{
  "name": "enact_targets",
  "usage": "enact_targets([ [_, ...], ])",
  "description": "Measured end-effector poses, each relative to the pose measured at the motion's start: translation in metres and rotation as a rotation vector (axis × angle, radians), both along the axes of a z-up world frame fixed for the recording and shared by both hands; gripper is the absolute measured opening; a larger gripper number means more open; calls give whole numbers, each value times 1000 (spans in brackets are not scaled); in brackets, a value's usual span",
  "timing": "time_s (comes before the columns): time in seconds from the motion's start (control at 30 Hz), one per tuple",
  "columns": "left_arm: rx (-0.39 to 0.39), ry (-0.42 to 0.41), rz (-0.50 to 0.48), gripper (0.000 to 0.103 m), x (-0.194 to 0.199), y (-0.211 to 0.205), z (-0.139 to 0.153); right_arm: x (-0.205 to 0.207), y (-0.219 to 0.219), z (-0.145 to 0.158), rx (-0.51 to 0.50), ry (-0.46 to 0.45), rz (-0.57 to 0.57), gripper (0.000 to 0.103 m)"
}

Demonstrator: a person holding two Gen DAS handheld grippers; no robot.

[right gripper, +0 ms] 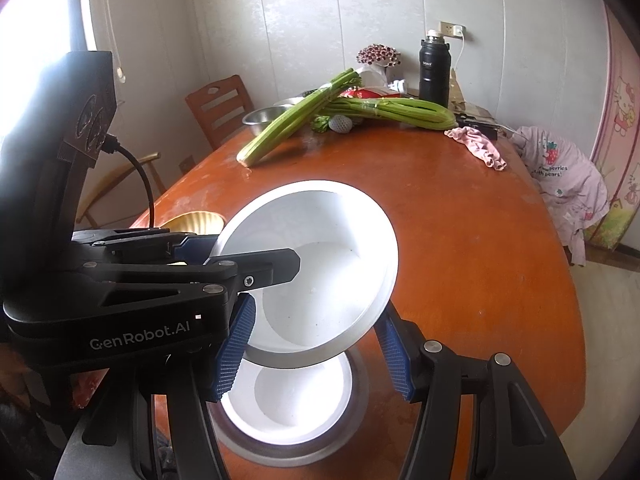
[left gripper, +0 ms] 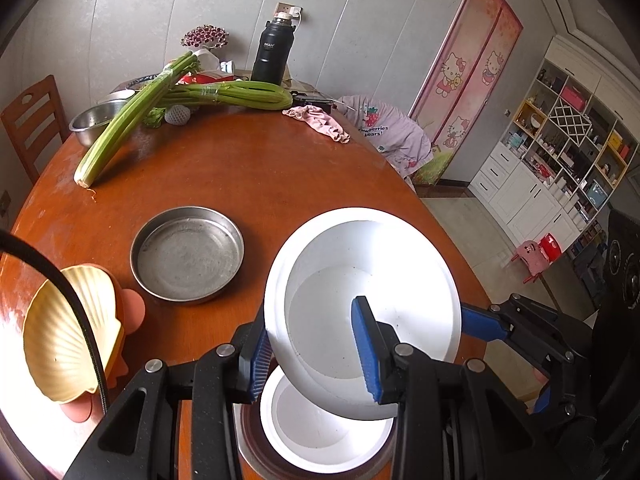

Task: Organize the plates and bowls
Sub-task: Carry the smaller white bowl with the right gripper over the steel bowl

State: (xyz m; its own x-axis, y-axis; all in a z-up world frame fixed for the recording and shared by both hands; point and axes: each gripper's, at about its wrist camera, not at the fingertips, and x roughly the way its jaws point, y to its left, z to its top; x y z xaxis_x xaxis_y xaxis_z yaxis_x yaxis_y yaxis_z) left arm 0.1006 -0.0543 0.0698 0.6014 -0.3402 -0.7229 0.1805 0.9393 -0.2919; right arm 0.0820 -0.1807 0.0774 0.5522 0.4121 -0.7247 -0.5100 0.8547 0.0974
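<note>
Now holding the white plate tilted and clear of the table, well facing up and away. Gripping it with the left gripper clenched on the rim at 9 o'clock, one pad inside the well and the other outside.

Meeting the same plate from 3 o'clock with the right gripper, jaws standing part spread around the plate's lower edge. Not managing to tell whether those pads are pressing or only lying alongside.

Hanging directly over a smaller white bowl, which is lying at 6 o'clock from the plate, straight below and close in front of both claws. Sitting empty, that bowl, inside a metal dish, rim showing all round it.

Judging the coming move as levelling the plate and lowering it straight down, or else carrying it out toward 10 o'clock, the left hand being the nearer on that side.

Lying at 10 o'clock, well apart: an empty steel pan. Resting at 9 o'clock, also empty: a shell-shaped dish.
</note>
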Motion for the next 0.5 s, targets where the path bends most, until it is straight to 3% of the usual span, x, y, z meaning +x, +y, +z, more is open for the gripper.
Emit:
enact_targets([
  [0.5, -3, 6, -1, 37, -26, 3, -8, -26, 4, -5, -13, -4, 22, 63],
])
